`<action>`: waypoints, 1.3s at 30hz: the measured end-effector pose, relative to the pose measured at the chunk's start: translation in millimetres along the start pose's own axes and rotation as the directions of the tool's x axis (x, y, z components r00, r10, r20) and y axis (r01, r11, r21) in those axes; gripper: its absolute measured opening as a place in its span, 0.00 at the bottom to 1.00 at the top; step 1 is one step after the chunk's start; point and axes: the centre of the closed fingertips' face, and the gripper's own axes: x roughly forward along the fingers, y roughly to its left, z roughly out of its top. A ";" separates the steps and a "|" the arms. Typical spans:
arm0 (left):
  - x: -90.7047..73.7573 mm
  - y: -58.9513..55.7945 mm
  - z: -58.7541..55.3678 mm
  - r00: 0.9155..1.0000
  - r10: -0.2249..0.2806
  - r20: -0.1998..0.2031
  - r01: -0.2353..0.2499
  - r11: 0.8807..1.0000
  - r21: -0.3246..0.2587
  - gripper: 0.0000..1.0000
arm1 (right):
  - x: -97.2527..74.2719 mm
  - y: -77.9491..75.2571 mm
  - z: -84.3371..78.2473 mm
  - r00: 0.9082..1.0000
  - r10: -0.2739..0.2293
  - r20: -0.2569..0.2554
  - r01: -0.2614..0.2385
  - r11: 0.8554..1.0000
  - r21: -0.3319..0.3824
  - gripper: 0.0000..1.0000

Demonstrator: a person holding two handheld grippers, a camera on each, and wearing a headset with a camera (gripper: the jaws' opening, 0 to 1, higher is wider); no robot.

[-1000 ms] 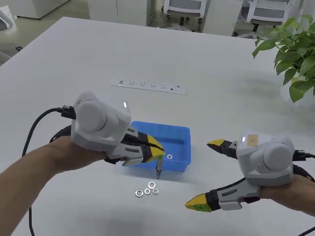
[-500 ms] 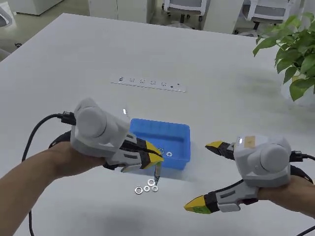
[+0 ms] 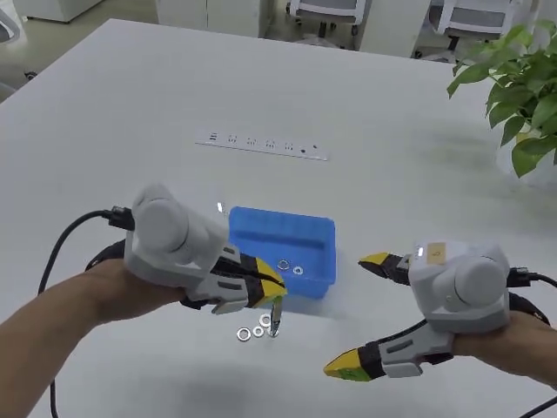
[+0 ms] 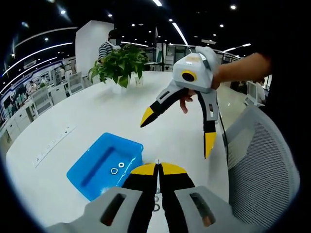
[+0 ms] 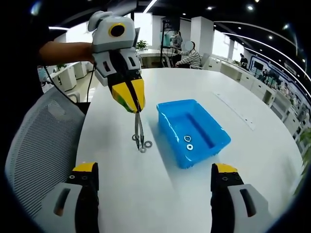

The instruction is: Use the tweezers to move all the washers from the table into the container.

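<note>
Washers: I see a small cluster on the desk just in front of the blue container, two more inside it. Left claw clamped on tweezers, pitched down, tips at the cluster. Right claw spread wide, empty, hovering right of the container.

- Tweezers: in head view the upper part is buried between the closed jaws of the left gripper, so I can't see how they seat.
- Tweezer tips sit in among the washers on the table. Too small for me to tell if one is pinched.
- Those washers overlap, so I can't get a firm count.
- Left gripper view: the same washers are mostly hidden behind the gripper's own jaws.
- Plant: cut off by the right edge in head view.
- Power strip: markings too small to read.
- Right hand: cut off at the frame edge.
</note>
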 end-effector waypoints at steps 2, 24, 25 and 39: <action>0.7 0.4 -1.1 1.000 0.002 0.004 -0.002 1.000 0.000 0.05 | 0.6 1.1 0.5 1.000 0.004 -0.001 -0.004 1.000 -0.003 0.97; 1.6 -5.0 -2.8 1.000 -0.013 0.012 0.013 1.000 0.023 0.05 | 25.1 20.6 13.4 0.990 0.139 -0.017 -0.140 0.983 -0.123 0.73; 1.4 -5.1 -2.9 1.000 -0.013 0.011 0.013 1.000 0.024 0.05 | 26.0 20.9 13.6 0.990 0.143 -0.018 -0.144 0.981 -0.132 0.70; -0.7 -7.0 -4.5 1.000 -0.020 0.007 0.020 0.999 0.027 0.05 | 45.8 26.1 23.8 0.978 0.206 -0.036 -0.209 0.945 -0.250 0.47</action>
